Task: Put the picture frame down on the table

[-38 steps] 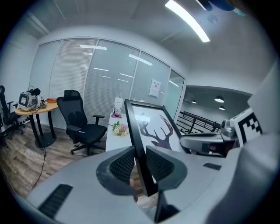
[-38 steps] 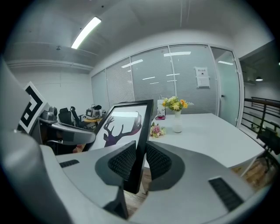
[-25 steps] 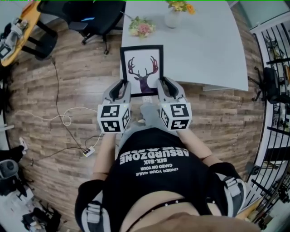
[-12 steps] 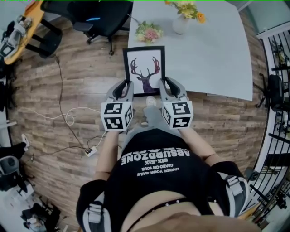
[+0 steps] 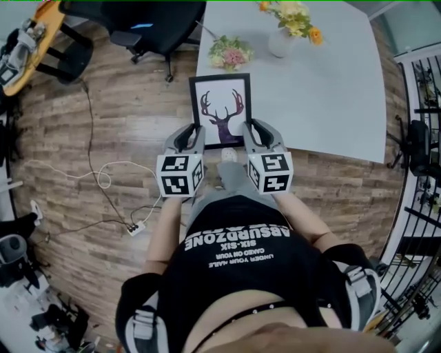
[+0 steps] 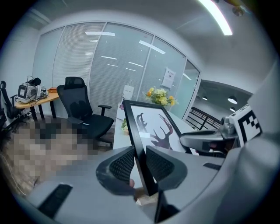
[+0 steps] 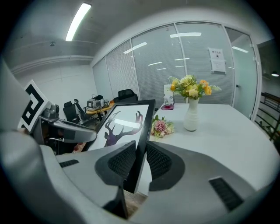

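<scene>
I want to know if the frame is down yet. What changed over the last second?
The picture frame was carried slightly forward over the table, so its top edge is now nearer the pink bouquet. Nothing was let go: the left gripper and right gripper stay shut on its side edges, and it is still held tilted. The vase stayed put.

A white vase (image 5: 281, 44) of yellow and orange flowers stands upright on the tabletop (image 5: 331, 89), toward its far edge. A small pink bouquet (image 5: 231, 53) lies flat near the left edge, apart from the vase. Off the far left corner I see a black office chair (image 5: 148, 17) on the wooden floor (image 5: 103, 117). A white cable (image 5: 93, 176) loops across that floor to a power strip (image 5: 134, 229). A dark railing (image 5: 420, 124) runs beyond the right edge.
</scene>
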The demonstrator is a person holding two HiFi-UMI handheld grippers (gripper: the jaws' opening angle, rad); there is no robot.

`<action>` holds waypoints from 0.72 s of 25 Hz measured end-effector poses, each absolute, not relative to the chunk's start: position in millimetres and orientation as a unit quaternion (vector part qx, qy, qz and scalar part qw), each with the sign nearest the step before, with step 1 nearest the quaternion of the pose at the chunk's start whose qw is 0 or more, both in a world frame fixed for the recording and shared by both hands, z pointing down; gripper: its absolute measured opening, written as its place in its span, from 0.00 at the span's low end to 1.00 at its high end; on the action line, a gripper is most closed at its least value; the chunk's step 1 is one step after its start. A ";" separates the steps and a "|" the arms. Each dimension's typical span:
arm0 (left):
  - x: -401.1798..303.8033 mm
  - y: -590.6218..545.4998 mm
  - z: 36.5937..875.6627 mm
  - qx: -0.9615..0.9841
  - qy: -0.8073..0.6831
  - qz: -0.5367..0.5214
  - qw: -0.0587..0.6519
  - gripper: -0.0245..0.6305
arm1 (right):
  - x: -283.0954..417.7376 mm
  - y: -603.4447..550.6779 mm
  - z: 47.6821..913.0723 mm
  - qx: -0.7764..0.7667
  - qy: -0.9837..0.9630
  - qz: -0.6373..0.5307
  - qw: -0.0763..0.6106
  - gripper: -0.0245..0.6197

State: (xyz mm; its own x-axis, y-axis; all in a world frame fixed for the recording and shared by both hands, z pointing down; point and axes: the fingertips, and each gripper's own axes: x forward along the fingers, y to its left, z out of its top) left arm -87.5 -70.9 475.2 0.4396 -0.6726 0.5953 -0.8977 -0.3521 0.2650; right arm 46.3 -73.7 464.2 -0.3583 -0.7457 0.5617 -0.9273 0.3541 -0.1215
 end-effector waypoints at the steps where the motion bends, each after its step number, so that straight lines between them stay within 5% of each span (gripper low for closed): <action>1: -87.8 -73.7 478.2 0.797 -0.492 0.198 0.290 0.18 | 45.9 -76.9 467.0 0.523 -0.796 0.216 0.214 0.18; 18: -91.8 -99.0 523.4 0.771 -0.494 0.225 0.334 0.18 | 41.3 -110.2 507.4 0.493 -0.794 0.249 0.252 0.18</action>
State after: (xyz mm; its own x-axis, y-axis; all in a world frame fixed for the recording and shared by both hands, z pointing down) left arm -91.8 -99.0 523.4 0.4113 -0.6110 0.6764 -0.9113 -0.2896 0.2925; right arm 41.3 -110.2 507.4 -0.3863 -0.6587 0.6457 -0.9094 0.3889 -0.1474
